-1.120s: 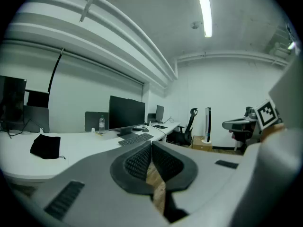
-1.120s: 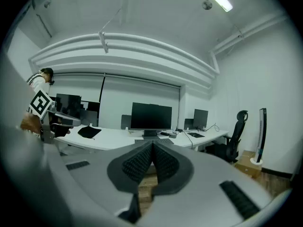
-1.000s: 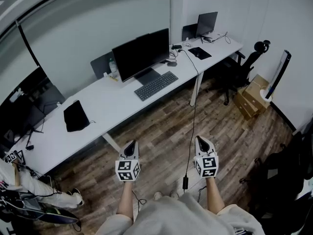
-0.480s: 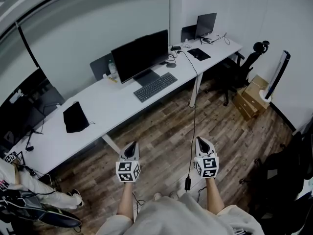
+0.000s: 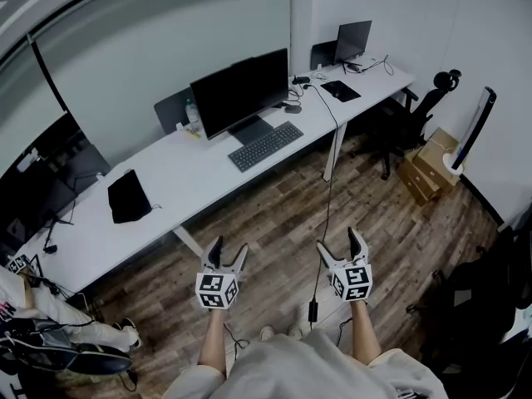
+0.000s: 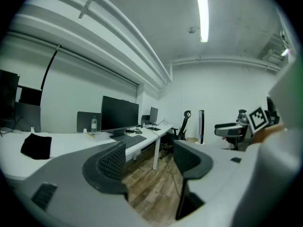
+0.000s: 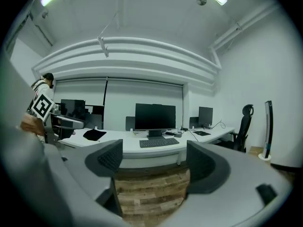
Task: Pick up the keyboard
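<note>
keyboard (image 5: 265,145) untouched on the long white desk (image 5: 191,181), lying slantwise near the desk's front edge, just in front of the stand of a large black monitor (image 5: 239,92) on the desk's right half. the person stands on the wood plank floor (image 5: 274,219), well apart from the desk, holding the left gripper (image 5: 229,249) and the right gripper (image 5: 339,244) side by side above the planks, both aimed toward the desk. the jaws of both grippers have just been opening and stand spread wide, released, with nothing between their ribbed pads but bare floor. a black cloth (image 5: 130,196) lies toward the desk's left end; a smaller screen (image 5: 352,40) and a dark mat (image 5: 340,90) sit at its far right corner. a cable (image 5: 330,181) hangs off the front edge down to the floor. a black office chair (image 5: 420,110) and a cardboard box (image 5: 432,160) stand beyond the desk's right end.
</note>
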Demonstrator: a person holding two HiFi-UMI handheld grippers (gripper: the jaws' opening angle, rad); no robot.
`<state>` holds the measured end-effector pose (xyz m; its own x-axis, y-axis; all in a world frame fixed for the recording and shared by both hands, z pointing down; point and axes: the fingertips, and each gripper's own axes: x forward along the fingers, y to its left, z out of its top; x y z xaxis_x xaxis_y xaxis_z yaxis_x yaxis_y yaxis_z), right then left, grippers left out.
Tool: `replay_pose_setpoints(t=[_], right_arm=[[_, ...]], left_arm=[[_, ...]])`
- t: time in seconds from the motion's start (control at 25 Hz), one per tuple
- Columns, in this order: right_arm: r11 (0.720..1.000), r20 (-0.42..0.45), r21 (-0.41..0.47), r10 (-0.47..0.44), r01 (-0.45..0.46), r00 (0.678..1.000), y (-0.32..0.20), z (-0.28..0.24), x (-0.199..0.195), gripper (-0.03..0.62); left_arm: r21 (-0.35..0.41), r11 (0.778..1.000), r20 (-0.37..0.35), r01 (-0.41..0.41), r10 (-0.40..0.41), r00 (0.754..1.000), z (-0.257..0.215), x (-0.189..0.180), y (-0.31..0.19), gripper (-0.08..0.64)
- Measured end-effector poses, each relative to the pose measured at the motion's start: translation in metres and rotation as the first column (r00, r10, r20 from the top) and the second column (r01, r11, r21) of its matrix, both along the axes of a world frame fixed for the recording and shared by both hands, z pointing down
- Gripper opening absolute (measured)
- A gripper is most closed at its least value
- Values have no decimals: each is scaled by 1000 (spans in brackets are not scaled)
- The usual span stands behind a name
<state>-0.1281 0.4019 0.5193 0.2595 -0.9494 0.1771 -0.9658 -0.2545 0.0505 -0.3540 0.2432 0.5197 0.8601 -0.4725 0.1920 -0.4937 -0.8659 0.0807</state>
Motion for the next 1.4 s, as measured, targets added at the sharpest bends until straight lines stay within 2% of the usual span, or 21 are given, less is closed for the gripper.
replay_pose_setpoints(t=[0.48, 0.96, 1.4], right_arm=[[1000, -11, -10, 1, -1, 1000, 3, 6, 17, 376], [998, -28, -33, -48, 47, 998, 9, 15, 49, 365], [997, -27, -37, -69, 68, 997, -21, 25, 68, 359]], left_arm=[[3, 1000, 10, 30, -30, 1000, 5, 16, 4, 291], [0, 998, 23, 66, -66, 998, 14, 49, 16, 291], [-2, 998, 28, 70, -70, 997, 24, 74, -6, 291]])
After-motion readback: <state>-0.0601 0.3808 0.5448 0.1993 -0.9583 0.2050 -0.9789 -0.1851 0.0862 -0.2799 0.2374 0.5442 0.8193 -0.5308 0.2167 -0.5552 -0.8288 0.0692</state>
